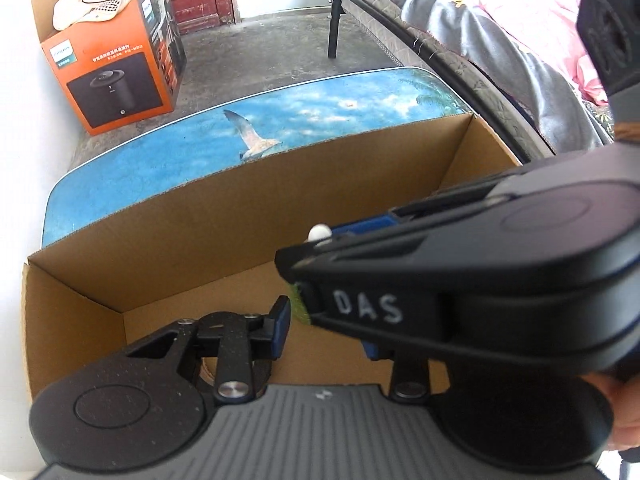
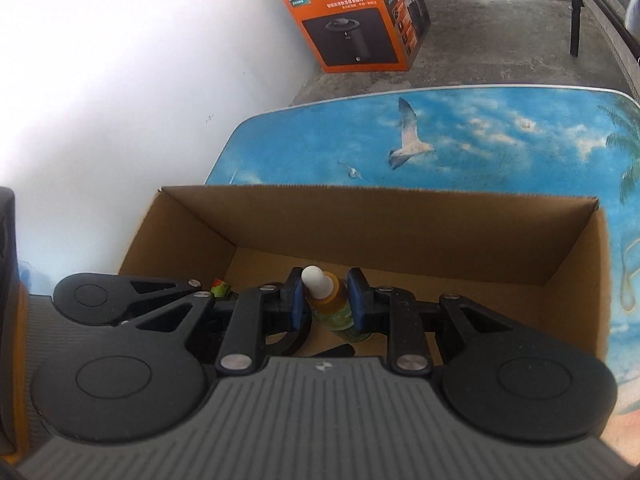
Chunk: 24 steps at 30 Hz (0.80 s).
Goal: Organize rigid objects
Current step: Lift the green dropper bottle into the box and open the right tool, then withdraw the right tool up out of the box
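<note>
An open cardboard box (image 2: 400,232) stands on a blue table printed with sky and seagulls (image 2: 480,132). My right gripper (image 2: 327,300) is inside the box, shut on a small amber-green dropper bottle (image 2: 330,304) with a white rubber cap (image 2: 314,278). In the left wrist view the right gripper (image 1: 316,244) crosses from the right and covers most of my left gripper (image 1: 326,334). The left gripper's left pad (image 1: 282,326) sits beside a small green thing (image 1: 298,304). From the right wrist this green and red thing (image 2: 220,289) lies by the left gripper's tip. Its grip is hidden.
Dark objects (image 2: 340,350) lie on the box floor under the right gripper. An orange appliance carton (image 1: 120,72) stands on the concrete floor by the white wall. A bed with a black frame (image 1: 336,20) and pink bedding runs along the right, against the table (image 1: 320,108).
</note>
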{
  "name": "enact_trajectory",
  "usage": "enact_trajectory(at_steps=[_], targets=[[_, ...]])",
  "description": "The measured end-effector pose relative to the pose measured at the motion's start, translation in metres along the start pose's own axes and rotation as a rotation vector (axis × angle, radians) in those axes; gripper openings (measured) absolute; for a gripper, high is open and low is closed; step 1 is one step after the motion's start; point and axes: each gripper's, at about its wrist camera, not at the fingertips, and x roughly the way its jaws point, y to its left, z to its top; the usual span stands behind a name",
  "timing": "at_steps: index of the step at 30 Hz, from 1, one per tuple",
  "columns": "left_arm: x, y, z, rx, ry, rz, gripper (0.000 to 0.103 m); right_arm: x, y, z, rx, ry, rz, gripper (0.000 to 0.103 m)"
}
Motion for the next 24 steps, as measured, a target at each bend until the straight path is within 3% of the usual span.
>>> enact_trajectory(at_steps=[6,11,16,17,19,24], targets=[[-0.009,0.0,-0.006,0.003,-0.033,-0.005,0.059,-0.021,0.002,-0.002,0.02,-0.053,0.014,0.028],[-0.041,-0.001,-0.02,0.012,-0.114,-0.034,0.072,-0.074,0.013,-0.009,0.029,-0.158,0.033,0.033],[-0.096,-0.002,-0.044,0.04,-0.242,-0.067,0.074,-0.151,0.035,-0.039,0.005,-0.315,0.055,0.055],[-0.108,-0.001,-0.049,0.048,-0.263,-0.075,0.076,-0.167,0.04,-0.048,-0.003,-0.344,0.053,0.058],[-0.131,-0.001,-0.063,0.06,-0.304,-0.097,0.089,-0.197,0.05,-0.066,-0.021,-0.406,0.048,0.076],[-0.173,0.001,-0.102,0.054,-0.362,-0.131,0.102,-0.251,0.078,-0.124,-0.109,-0.516,-0.013,0.098]])
